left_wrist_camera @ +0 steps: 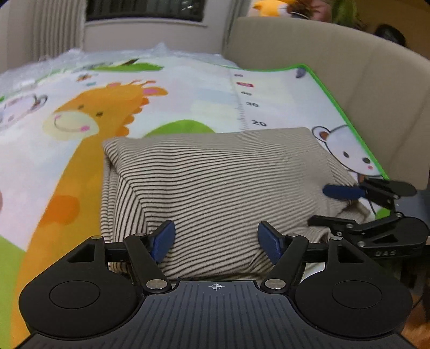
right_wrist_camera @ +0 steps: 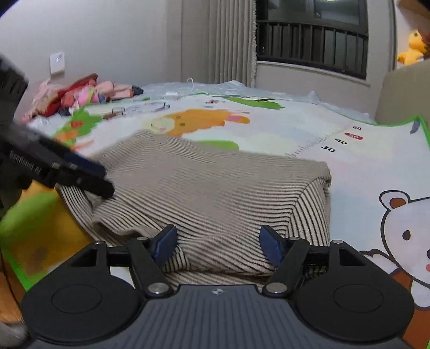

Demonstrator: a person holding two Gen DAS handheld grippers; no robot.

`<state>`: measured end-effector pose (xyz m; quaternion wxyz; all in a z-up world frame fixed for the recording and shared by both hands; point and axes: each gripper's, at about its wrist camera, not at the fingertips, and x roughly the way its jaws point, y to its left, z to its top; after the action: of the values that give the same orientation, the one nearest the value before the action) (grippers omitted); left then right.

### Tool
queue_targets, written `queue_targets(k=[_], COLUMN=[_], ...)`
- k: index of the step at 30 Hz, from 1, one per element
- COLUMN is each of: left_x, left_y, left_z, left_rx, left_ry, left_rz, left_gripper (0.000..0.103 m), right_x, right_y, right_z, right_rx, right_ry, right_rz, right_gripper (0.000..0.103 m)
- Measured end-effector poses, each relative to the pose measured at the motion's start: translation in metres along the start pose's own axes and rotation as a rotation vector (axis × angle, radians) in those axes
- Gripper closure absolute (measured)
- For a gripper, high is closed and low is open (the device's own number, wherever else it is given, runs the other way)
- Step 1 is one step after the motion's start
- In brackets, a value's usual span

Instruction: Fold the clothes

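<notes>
A beige garment with thin dark stripes (left_wrist_camera: 209, 182) lies folded into a thick block on a cartoon play mat (left_wrist_camera: 80, 128). My left gripper (left_wrist_camera: 216, 240) is open, its blue pads apart just above the garment's near edge. My right gripper (right_wrist_camera: 216, 241) is open too, over the near edge of the same garment (right_wrist_camera: 215, 188). The right gripper also shows in the left wrist view (left_wrist_camera: 330, 206) at the garment's right side, and the left gripper shows blurred in the right wrist view (right_wrist_camera: 102, 180) at the garment's left corner.
The mat (right_wrist_camera: 295, 128) covers a bed. A beige padded headboard (left_wrist_camera: 336, 67) runs along the right. A pile of pink and red clothes (right_wrist_camera: 78, 96) lies at the far left. Plush toys (left_wrist_camera: 271, 8) sit above the headboard. A window with a curtain (right_wrist_camera: 231, 40) is behind.
</notes>
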<state>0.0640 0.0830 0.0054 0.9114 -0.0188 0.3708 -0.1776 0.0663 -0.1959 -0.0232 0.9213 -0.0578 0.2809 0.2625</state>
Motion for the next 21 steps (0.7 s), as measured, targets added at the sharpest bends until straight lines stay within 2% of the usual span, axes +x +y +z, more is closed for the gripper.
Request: queue_targets(k=[2, 6, 9, 11, 13, 16, 19, 21], left_x=[-0.009, -0.029, -0.034, -0.029, -0.022, -0.007, 0.007, 0.016], left_y=[0.002, 0.014, 0.022, 0.026, 0.027, 0.027, 0.033, 0.039], left_z=[0.002, 0.008, 0.007, 0.004, 0.0, -0.003, 0.002, 0.008], left_rx=[-0.019, -0.11, -0.193, -0.261, -0.314, -0.352, -0.385, -0.405], left_ry=[0.002, 0.002, 0.049, 0.114, 0.167, 0.191, 0.19, 0.18], left_rz=[-0.01, -0.013, -0.023, -0.09, -0.172, -0.224, -0.237, -0.233], left_gripper=[0.025, 0.005, 0.005, 0.007, 0.022, 0.026, 0.033, 0.038], right_x=[-0.009, -0.015, 0.012, 0.032, 0.05, 0.074, 0.079, 0.07], right_y=[-0.016, -0.054, -0.085, -0.102, -0.113, -0.121, -0.118, -0.114], right_z=[0.014, 0.039, 0.051, 0.057, 0.056, 0.054, 0.046, 0.039], right_rx=[0.064, 0.183, 0.283, 0.332, 0.356, 0.381, 0.364, 0.364], right_ry=[-0.027, -0.068, -0.018, 0.015, 0.031, 0.067, 0.08, 0.074], right_rz=[0.008, -0.043, -0.101, -0.136, -0.12, -0.094, -0.08, -0.082], right_gripper=[0.034, 0.033, 0.026, 0.026, 0.026, 0.027, 0.045, 0.048])
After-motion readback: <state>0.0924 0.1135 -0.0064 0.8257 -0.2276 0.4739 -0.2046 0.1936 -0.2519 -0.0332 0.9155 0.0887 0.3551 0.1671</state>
